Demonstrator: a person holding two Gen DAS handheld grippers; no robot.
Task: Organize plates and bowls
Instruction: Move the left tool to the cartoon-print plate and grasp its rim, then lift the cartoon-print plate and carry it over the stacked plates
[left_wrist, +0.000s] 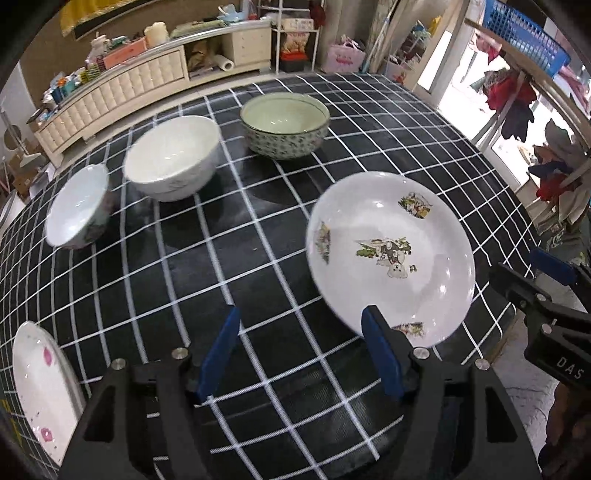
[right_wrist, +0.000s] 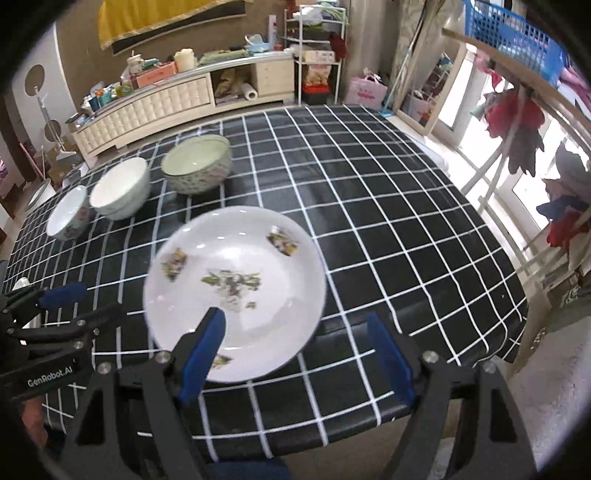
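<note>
Checked tablecloth (left_wrist: 258, 258), cream cabinet (left_wrist: 147, 77), blue basket (left_wrist: 524, 37)

Both grippers are the same build: the left gripper (left_wrist: 299, 354) and right gripper (right_wrist: 295, 354) are chunky matte-black plastic with triangular cutouts in the arms, round silver screws at the pivots, and flat royal-blue pads on the fingers (left_wrist: 219, 354). Seen from the side, one body has "GenRobot.AI" in white lettering, the other shows white letters "DAS".
</note>
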